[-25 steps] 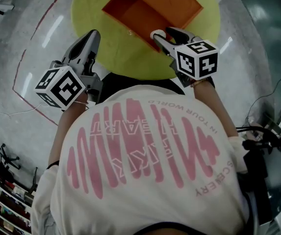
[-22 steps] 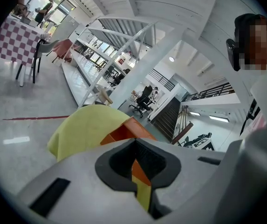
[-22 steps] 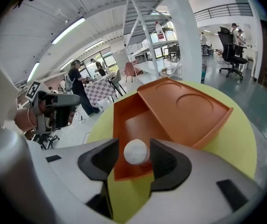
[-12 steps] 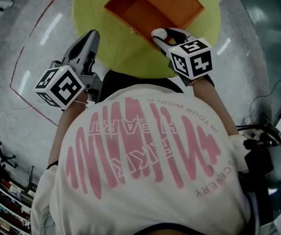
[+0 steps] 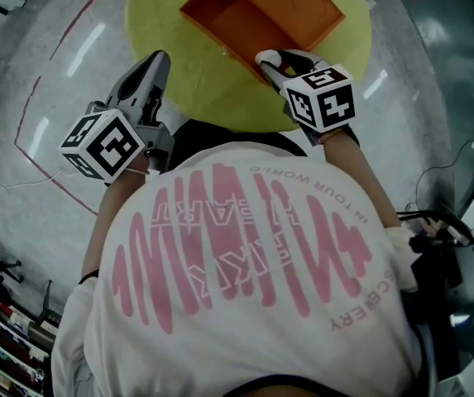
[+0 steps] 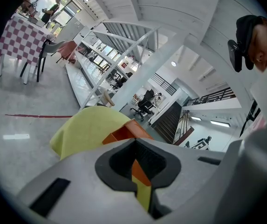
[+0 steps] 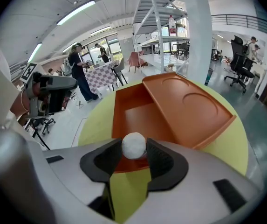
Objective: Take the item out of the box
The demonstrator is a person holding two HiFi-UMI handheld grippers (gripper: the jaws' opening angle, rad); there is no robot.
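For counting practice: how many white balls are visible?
1: the white ball, between the right tongs, which have just been closing, at the orange box's edge. Others may be hidden.

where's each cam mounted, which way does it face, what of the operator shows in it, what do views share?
Head view: on the head, steeply down; shirt, arms, left gripper, right gripper over the yellow table.
Left gripper view: on that gripper, along its shut jaws, nearly level; table edge, hall beyond.
Right gripper view: on that gripper, angled down into the orange box; jaws have just been closing on the white ball.
Shared: all three show table and box.
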